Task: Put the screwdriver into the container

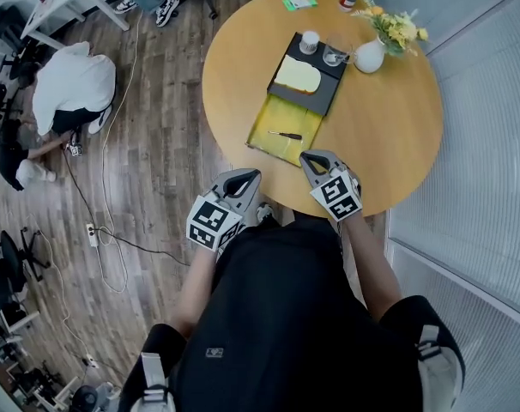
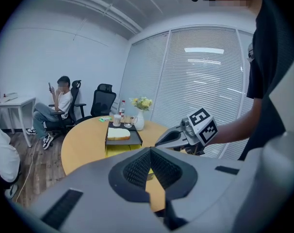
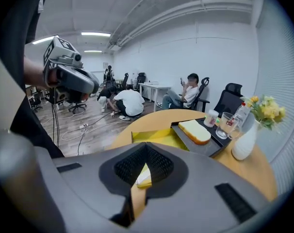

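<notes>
- Head view shows the screwdriver [image 1: 286, 135] lying flat inside the yellow container [image 1: 264, 123], near the centre of the frame, on the round counter [image 1: 397, 144].
- The left hand-held gripper [image 1: 243, 177] and the right hand-held gripper [image 1: 315, 159] sit lower in the frame, close to the person's body. The right one is near the container's nearest corner.
- In both gripper views the jaws are pressed together with nothing between them.
- I judge the placing is done. A good finish is a straight pull away, without sideways sweep, so nothing pushes the container's wall.
- The black tray [image 1: 329, 93] at the container's far end needs no contact.
</notes>
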Demonstrator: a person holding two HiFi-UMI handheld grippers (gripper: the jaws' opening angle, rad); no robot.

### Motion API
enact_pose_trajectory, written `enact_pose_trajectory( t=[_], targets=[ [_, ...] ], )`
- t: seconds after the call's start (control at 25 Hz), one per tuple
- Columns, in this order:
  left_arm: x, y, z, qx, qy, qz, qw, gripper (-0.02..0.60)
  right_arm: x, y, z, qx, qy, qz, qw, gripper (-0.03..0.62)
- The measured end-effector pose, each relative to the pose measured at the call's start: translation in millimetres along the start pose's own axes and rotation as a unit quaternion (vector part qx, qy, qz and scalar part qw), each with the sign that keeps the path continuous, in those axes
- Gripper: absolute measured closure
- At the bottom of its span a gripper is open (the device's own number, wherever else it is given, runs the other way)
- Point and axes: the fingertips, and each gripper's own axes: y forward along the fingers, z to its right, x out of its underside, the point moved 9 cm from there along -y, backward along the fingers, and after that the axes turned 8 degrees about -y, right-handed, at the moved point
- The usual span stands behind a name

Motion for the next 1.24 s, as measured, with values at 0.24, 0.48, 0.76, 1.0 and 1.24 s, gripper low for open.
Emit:
enact_pose_trajectory(
  t=[0.24,0.48,0.76,1.0,1.24],
  targets=[
    [1.1,-14.4,1.4,-0.003,0.003,0.012,0.9999,0.577,0.2,-9.3,-20.5,-0.010,0.018,0.026,0.999,0.588],
    [6.2,-25.4,-0.8,-0.004,0.003,0.014,0.9999,0.577,-0.5,-17.5,-31.3,0.000,0.019,0.026,0.999,0.588],
    [8.5,-29.1,0.0,0.005,0.008,0.014,0.9999,0.577,-0.1,-24.8,-40.2,0.011,0.023,0.031,0.999,0.588],
    [9.2,-27.4,0.4,0.011,0.010,0.013,0.9998,0.577,2.8,-28.3,-40.9,0.021,0.030,0.024,0.999,0.588],
    [10.2,-25.0,-6.3,0.010,0.012,0.015,0.9998,0.577,4.8,-24.4,-37.4,0.027,0.028,0.022,0.999,0.588]
  ],
)
